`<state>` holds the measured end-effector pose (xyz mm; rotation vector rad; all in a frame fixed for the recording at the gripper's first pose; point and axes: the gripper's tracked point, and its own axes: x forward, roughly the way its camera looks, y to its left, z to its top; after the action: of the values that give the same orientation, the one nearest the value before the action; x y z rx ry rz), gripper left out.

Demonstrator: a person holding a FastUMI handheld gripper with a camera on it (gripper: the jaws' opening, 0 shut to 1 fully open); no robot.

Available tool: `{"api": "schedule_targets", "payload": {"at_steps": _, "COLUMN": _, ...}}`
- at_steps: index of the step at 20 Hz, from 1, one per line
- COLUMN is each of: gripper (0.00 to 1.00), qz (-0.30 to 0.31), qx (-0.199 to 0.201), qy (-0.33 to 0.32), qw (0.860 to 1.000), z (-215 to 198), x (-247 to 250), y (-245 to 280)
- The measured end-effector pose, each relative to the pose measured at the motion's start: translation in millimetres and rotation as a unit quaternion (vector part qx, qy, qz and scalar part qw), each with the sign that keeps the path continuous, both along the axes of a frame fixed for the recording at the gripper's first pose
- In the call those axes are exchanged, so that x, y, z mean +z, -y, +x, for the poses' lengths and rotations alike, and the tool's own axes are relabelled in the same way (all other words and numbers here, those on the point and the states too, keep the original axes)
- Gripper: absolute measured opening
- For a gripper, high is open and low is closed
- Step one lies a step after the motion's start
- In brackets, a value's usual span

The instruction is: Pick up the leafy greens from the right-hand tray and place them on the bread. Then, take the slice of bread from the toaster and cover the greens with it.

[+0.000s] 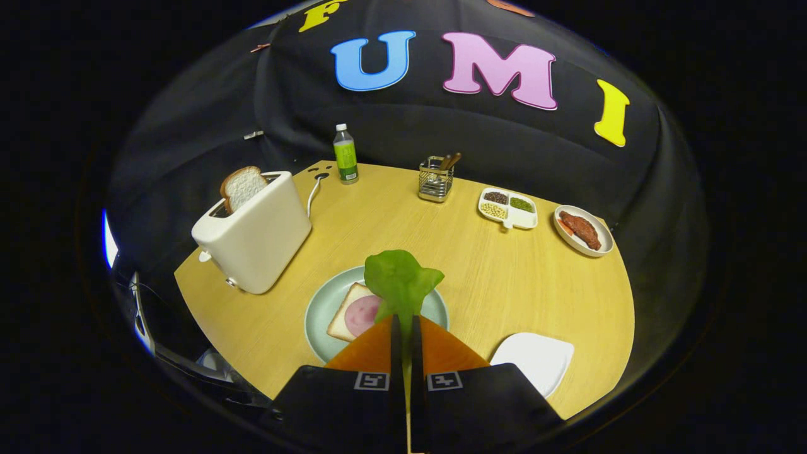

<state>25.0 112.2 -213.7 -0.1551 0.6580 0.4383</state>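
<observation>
Item: tongs (403, 325), fingers pressed nearly together, pinching the stem end of a flat green lettuce leaf (401, 285). The leaf stands up just ahead of the fingertips, its long axis running straight on from the fingers, broad end farthest out.

Item: square slice of white bread topped with a round pink slice of ham (356, 313), lying on a round pale green ceramic plate (318, 315). Landmark for all entries below. The leaf hangs over the plate, toward the bread's right corner; the bread's middle lies slightly left of the tongs' line. Judgement: the coming move calls for a small shift left and a lowering before release.

Item: white two-slot toaster (255, 234), left of and beyond the plate, a slice of white bread (243, 186) standing upright in its slot. Not yet taken.

Item: white tray (536, 359), right of the plate, nearer than it, bare of greens.

Item: round pale wooden tabletop (504, 290), carrying all of the above.
</observation>
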Motion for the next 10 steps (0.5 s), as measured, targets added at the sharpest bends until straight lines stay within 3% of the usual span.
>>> {"api": "schedule_targets", "payload": {"at_steps": 10, "gripper": 0.08, "qz": -0.001, "qx": 0.010, "qy": -0.034, "qw": 0.999, "z": 17, "x": -34, "y": -42}}
